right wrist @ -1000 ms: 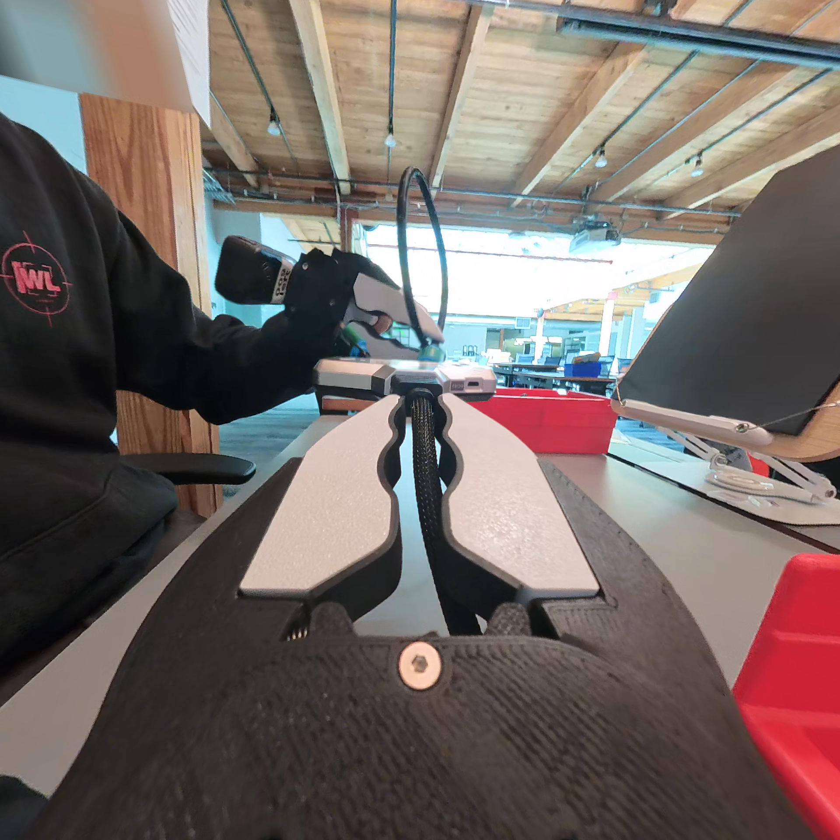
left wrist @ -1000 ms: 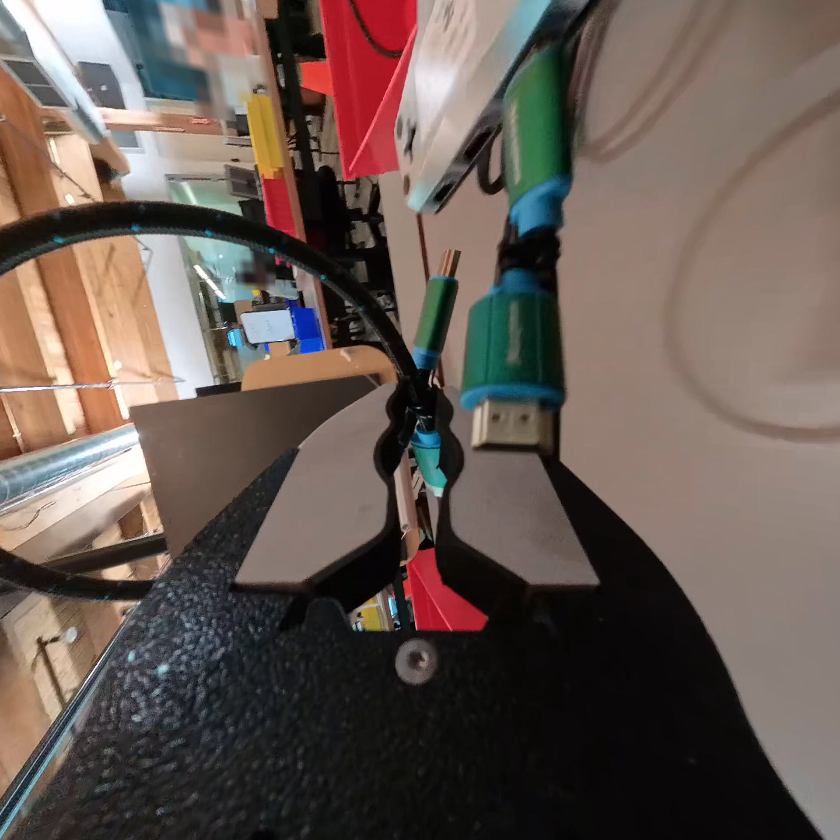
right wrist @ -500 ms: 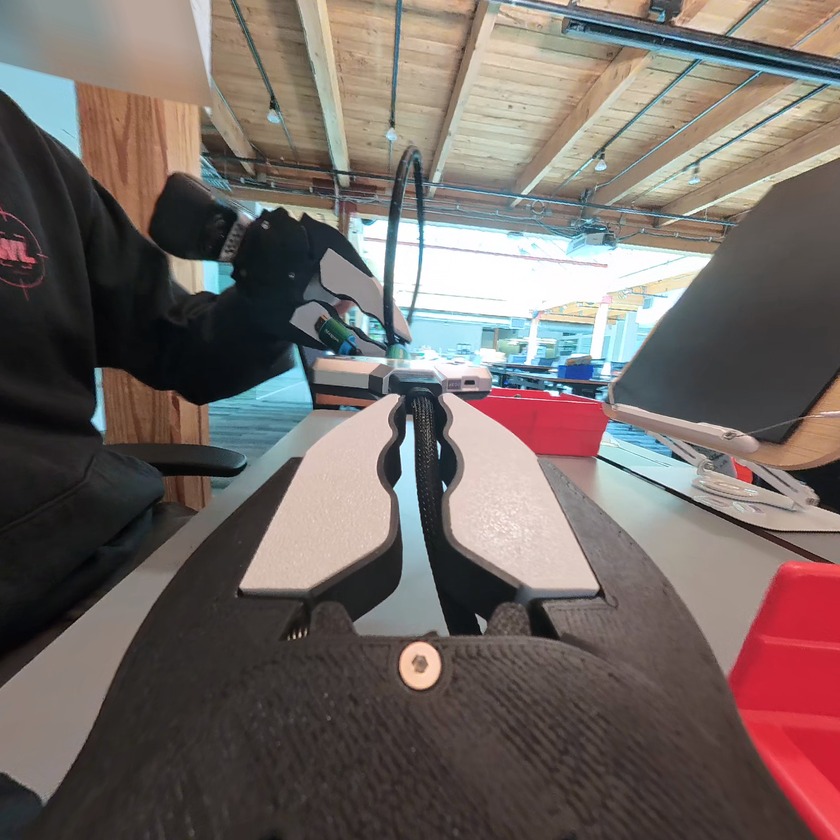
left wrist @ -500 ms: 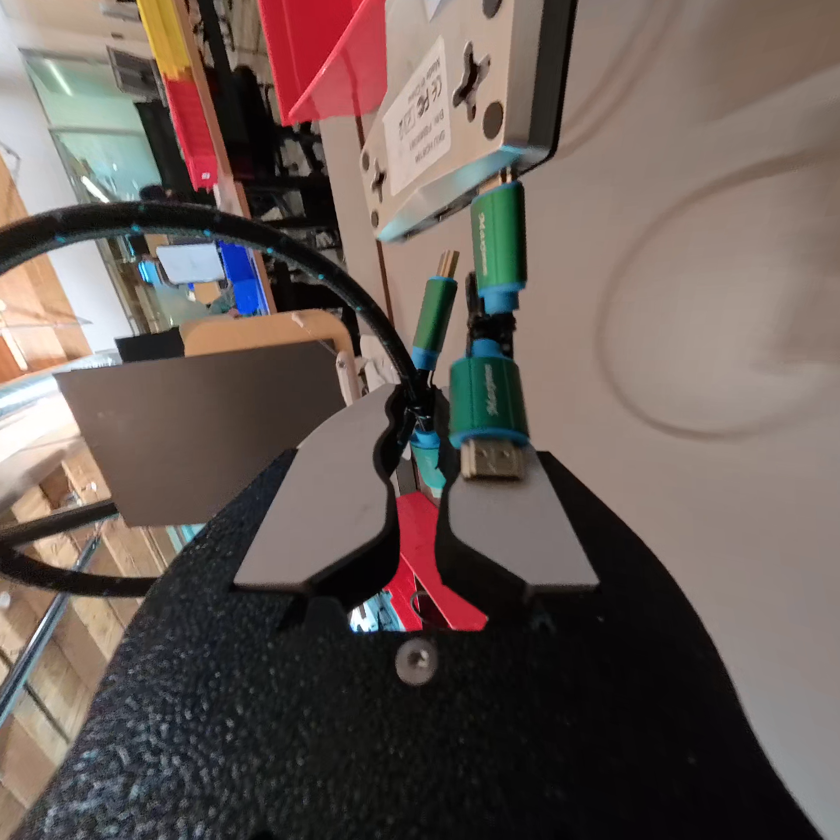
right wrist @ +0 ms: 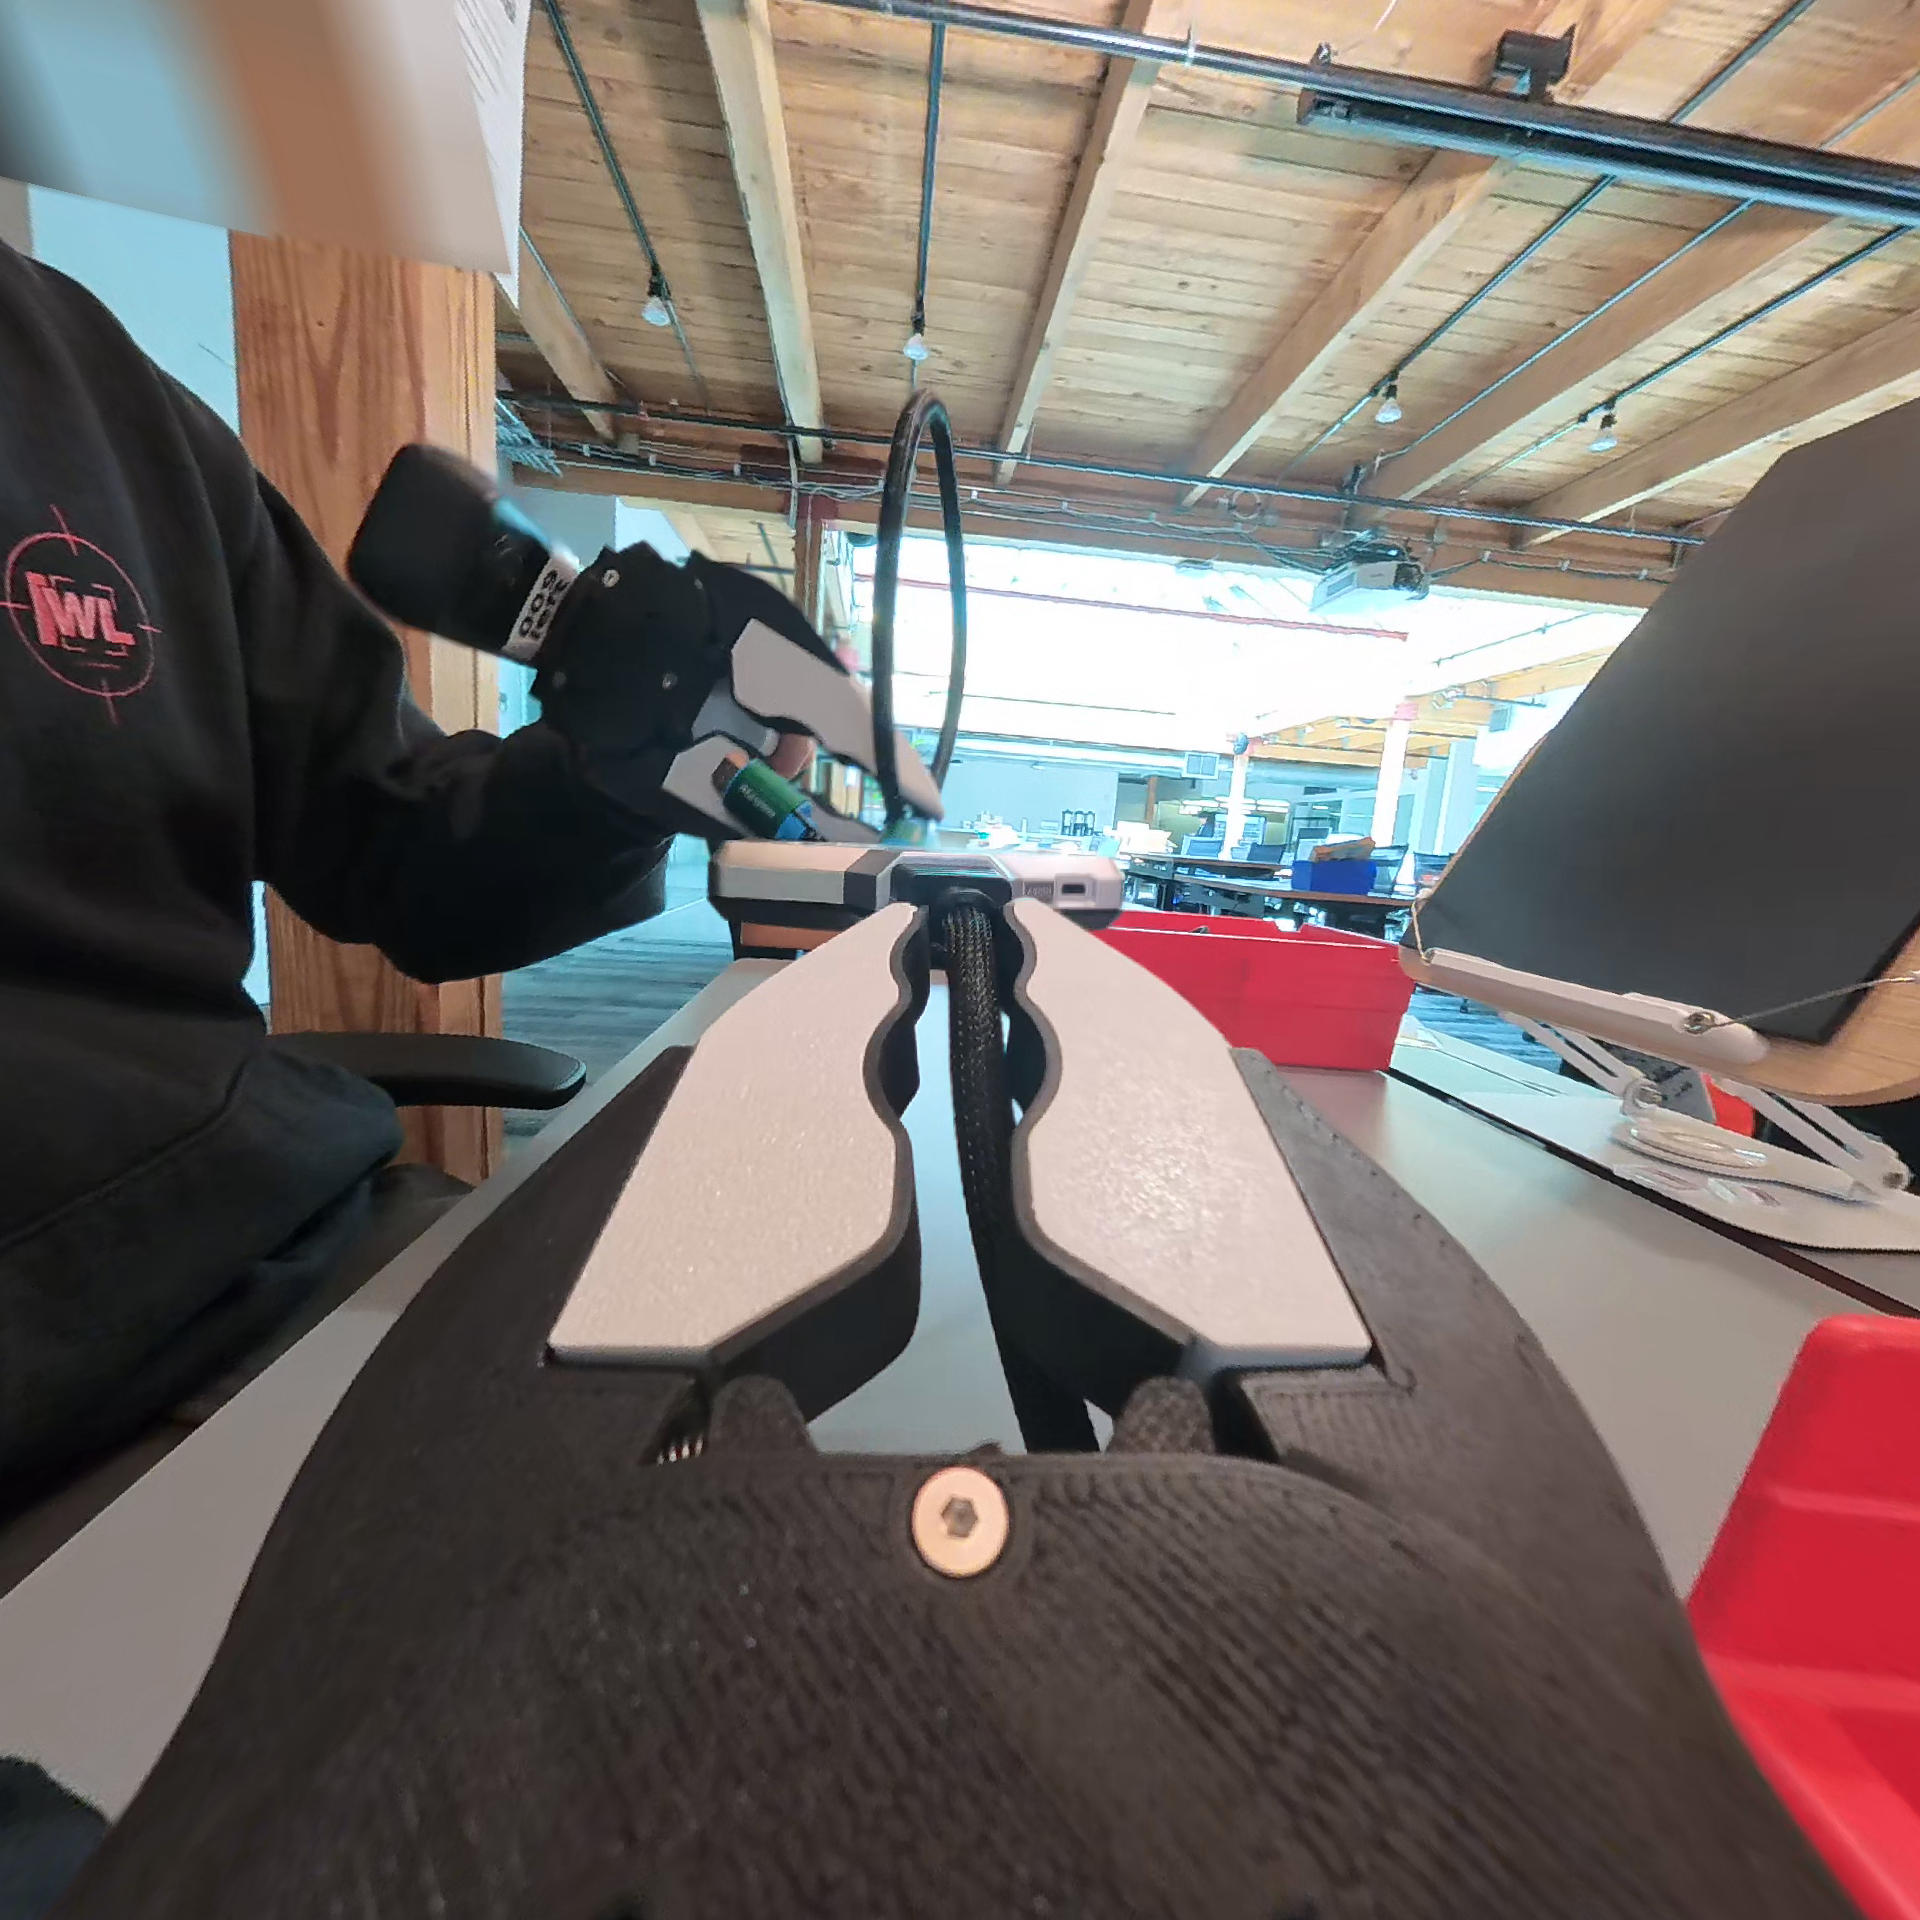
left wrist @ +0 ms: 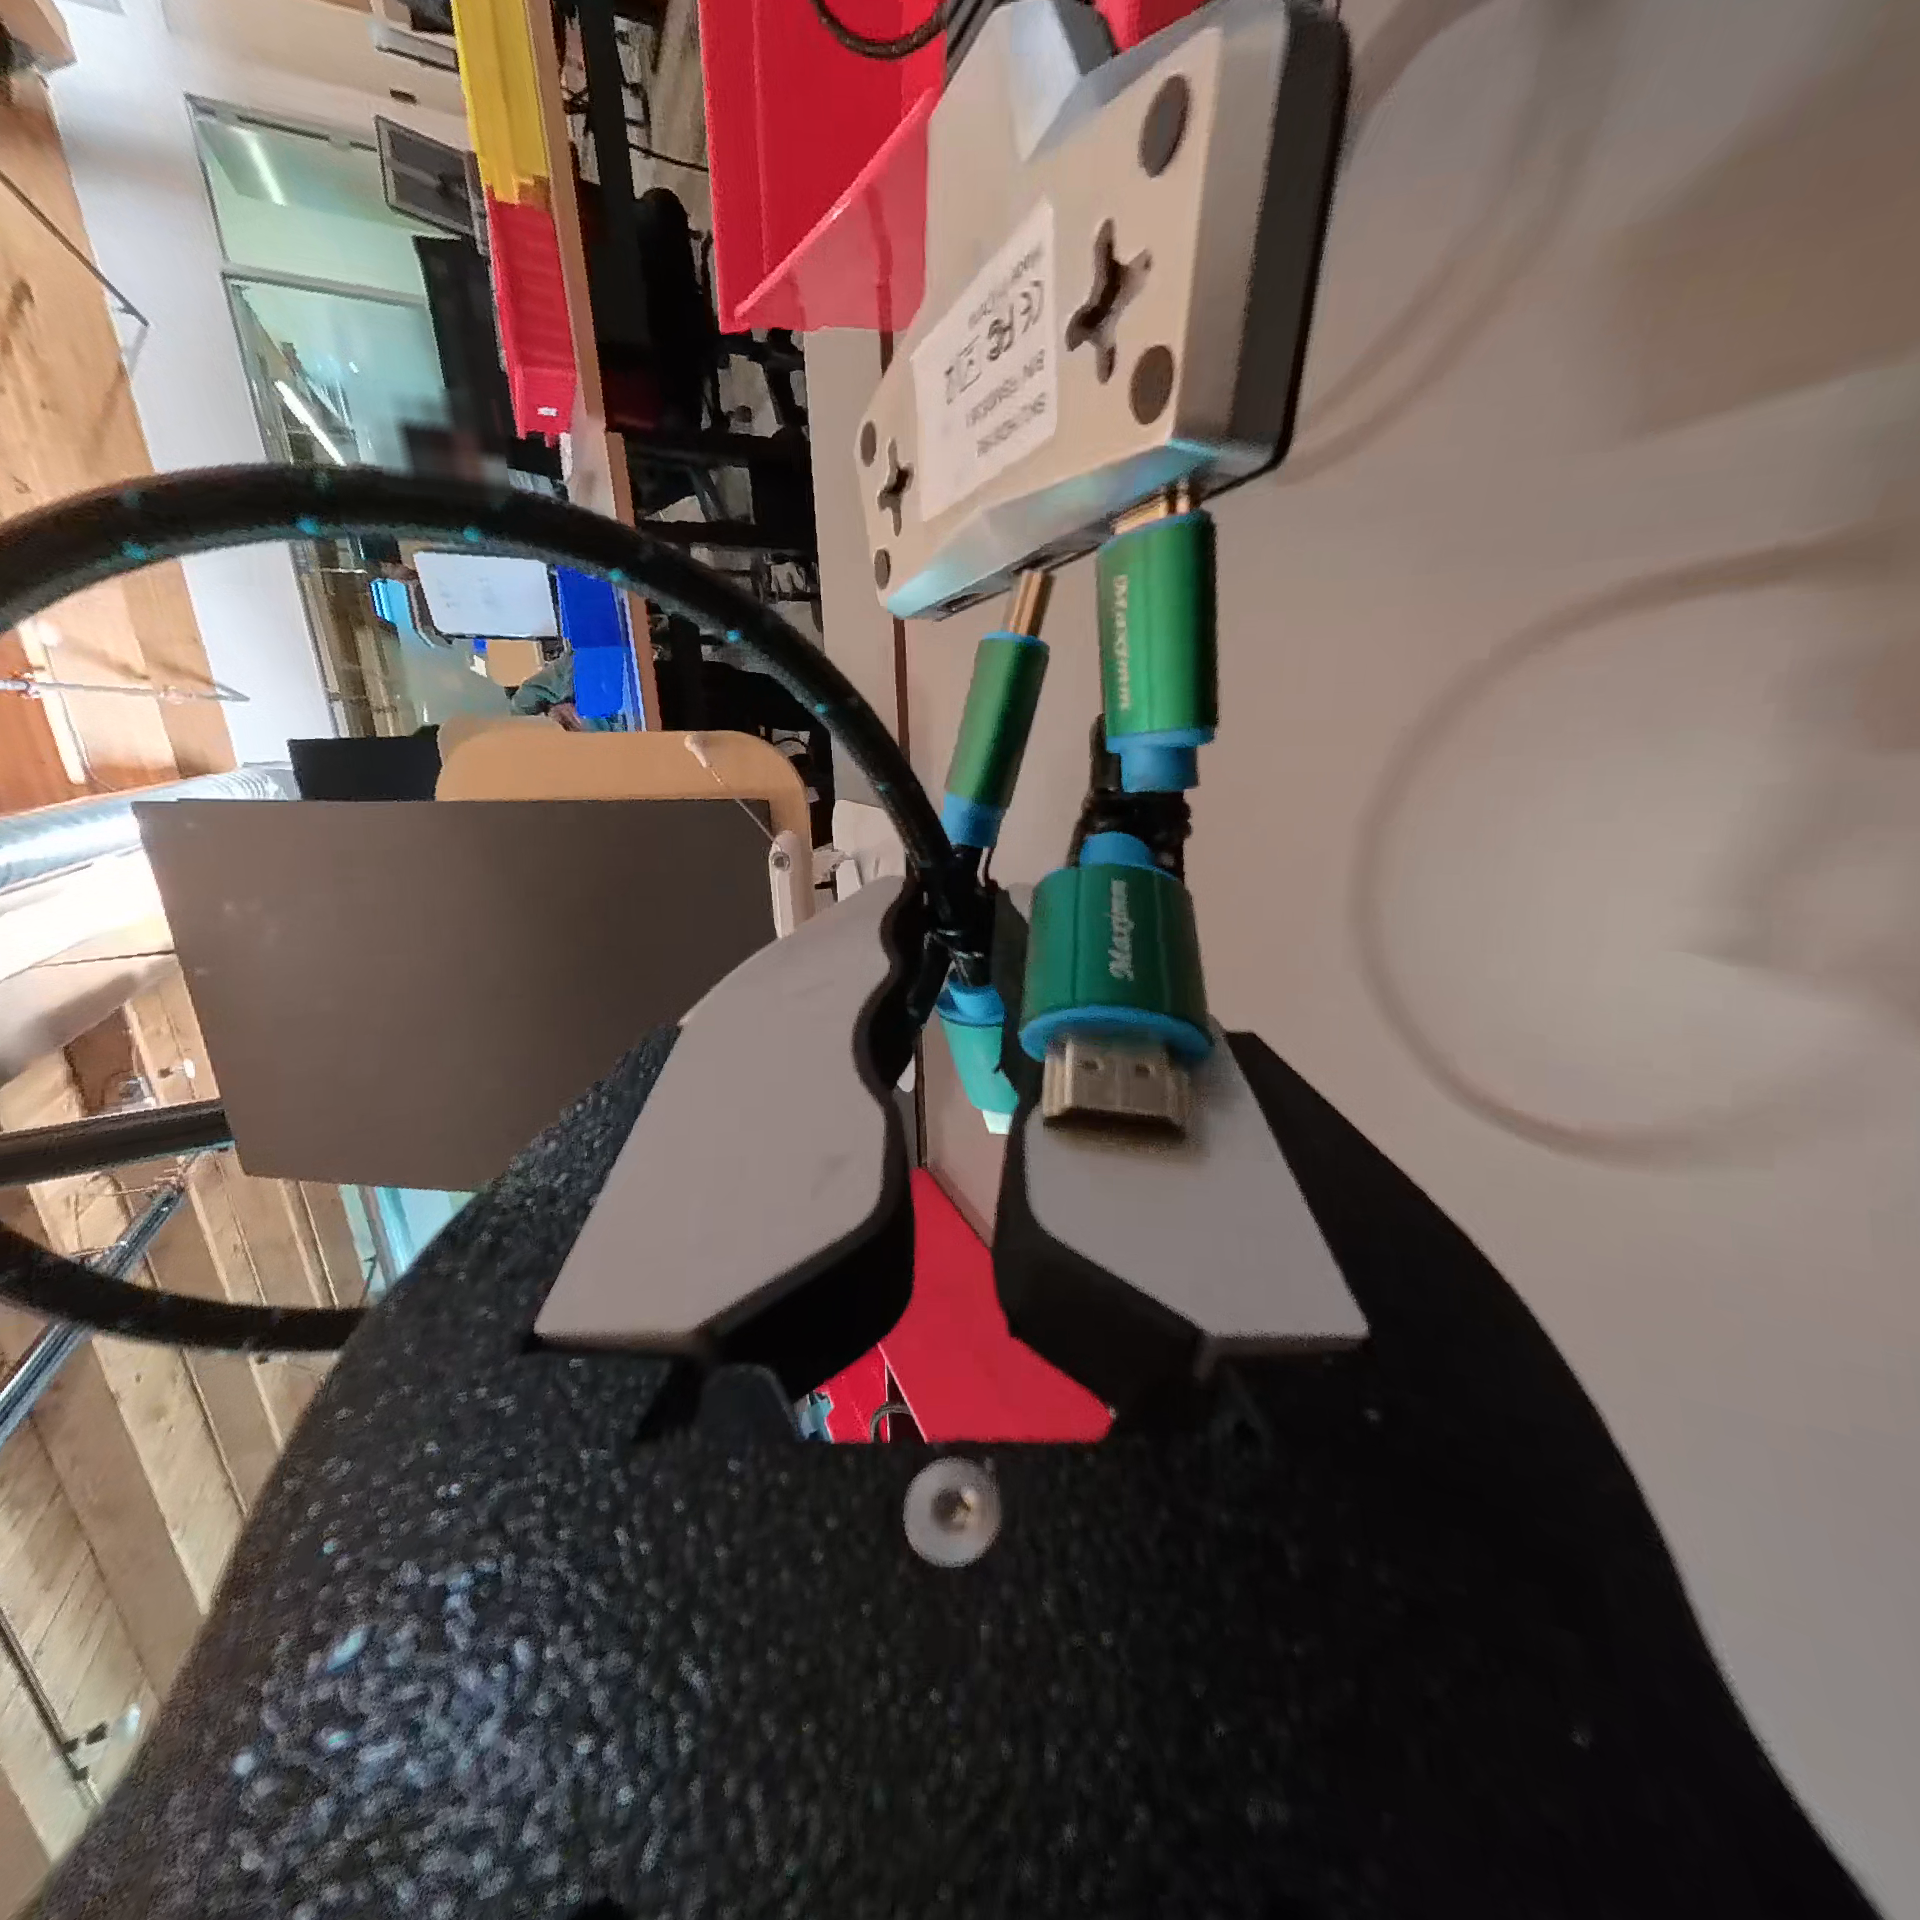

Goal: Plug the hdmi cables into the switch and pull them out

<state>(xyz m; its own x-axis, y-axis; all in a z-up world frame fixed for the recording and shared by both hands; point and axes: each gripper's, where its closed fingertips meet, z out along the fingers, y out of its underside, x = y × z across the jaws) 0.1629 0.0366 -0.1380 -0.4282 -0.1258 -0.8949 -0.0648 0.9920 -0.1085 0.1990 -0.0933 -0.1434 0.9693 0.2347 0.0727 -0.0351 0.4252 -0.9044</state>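
Observation:
The grey HDMI switch (left wrist: 1091, 312) is off the table (left wrist: 1558, 935) with its underside toward the left wrist view. My left gripper (left wrist: 951, 925) is shut on a black braided cable (left wrist: 623, 551) just behind its green plug (left wrist: 997, 717). That plug's gold tip is at the switch's port face. A second green plug (left wrist: 1153, 634) sits in a port. A third green plug (left wrist: 1117, 977) lies loose on my right finger. My right gripper (right wrist: 964, 925) is shut on a black braided cable (right wrist: 977, 1039) that runs into the switch (right wrist: 914, 873). The left gripper (right wrist: 821, 748) shows above the switch.
A red bin (right wrist: 1247, 977) stands behind the switch and another red bin (right wrist: 1818, 1558) is at the near right. A dark panel on a white stand (right wrist: 1714, 831) is at the right. A person's black sleeve (right wrist: 312, 779) is at the left.
My left gripper has swung and brought the held plug's tip up to the switch's port face. The right gripper has kept its hold on its cable.

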